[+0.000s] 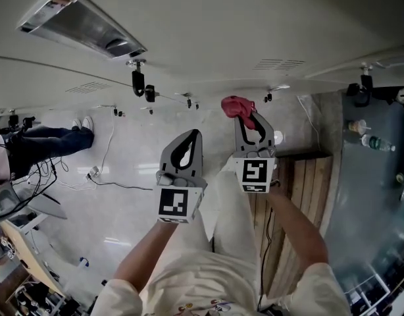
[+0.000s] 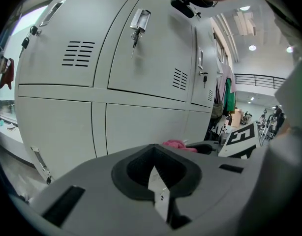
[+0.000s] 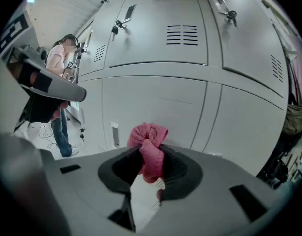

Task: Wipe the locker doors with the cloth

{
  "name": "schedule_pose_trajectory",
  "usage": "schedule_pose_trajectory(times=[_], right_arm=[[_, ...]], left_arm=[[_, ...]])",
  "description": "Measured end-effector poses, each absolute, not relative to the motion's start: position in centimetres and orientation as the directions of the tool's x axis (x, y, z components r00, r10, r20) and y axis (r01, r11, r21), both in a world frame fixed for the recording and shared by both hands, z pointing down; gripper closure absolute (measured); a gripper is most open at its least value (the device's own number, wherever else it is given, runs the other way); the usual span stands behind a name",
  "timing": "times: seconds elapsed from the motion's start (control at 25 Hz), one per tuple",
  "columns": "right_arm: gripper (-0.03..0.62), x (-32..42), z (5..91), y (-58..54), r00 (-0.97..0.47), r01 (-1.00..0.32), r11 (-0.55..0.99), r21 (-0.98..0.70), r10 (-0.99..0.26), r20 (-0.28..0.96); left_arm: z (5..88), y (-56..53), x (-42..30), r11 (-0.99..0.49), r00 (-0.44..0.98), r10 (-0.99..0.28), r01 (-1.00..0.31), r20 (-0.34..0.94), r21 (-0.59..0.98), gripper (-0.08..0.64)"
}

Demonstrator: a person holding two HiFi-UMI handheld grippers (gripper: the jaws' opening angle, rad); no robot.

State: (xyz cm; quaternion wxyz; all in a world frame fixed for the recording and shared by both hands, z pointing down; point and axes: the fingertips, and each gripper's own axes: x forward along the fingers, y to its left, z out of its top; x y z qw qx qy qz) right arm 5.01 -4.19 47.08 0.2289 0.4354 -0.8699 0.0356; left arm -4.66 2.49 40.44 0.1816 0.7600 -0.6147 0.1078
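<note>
At the far left of the head view, a person in blue jeans (image 1: 47,142) stands on the pale floor (image 1: 123,203). Next comes the left tool (image 1: 195,135), held up toward the grey locker doors (image 2: 141,58). Its two jaws are pressed together at the tips, and nothing is between them. A key (image 2: 135,33) hangs from the lock of one upper door. Just to the right is the right tool (image 1: 245,117) — its jaws are pinched tight on the pink cloth (image 3: 148,140). The cloth bunches up in a soft lump above the tips. It is up in the air in front of the doors, near where an upper and a lower door meet — I cannot tell if it touches them. Farther right, brown wooden boards (image 1: 304,196) lie under the person's right arm.
</note>
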Motion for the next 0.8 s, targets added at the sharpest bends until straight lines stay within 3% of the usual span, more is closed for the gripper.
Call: schedule_pose_trajectory(times=[0.8], right_arm=[[0.486,-9.8,49.0,-1.3,-0.693,-0.554,0.813,0.178,-0.569,0.442]], left_arm=[[40.2,3.4,-10.2,-0.12,0.16,-0.908,-0.985,0.386,0.126,0.554]])
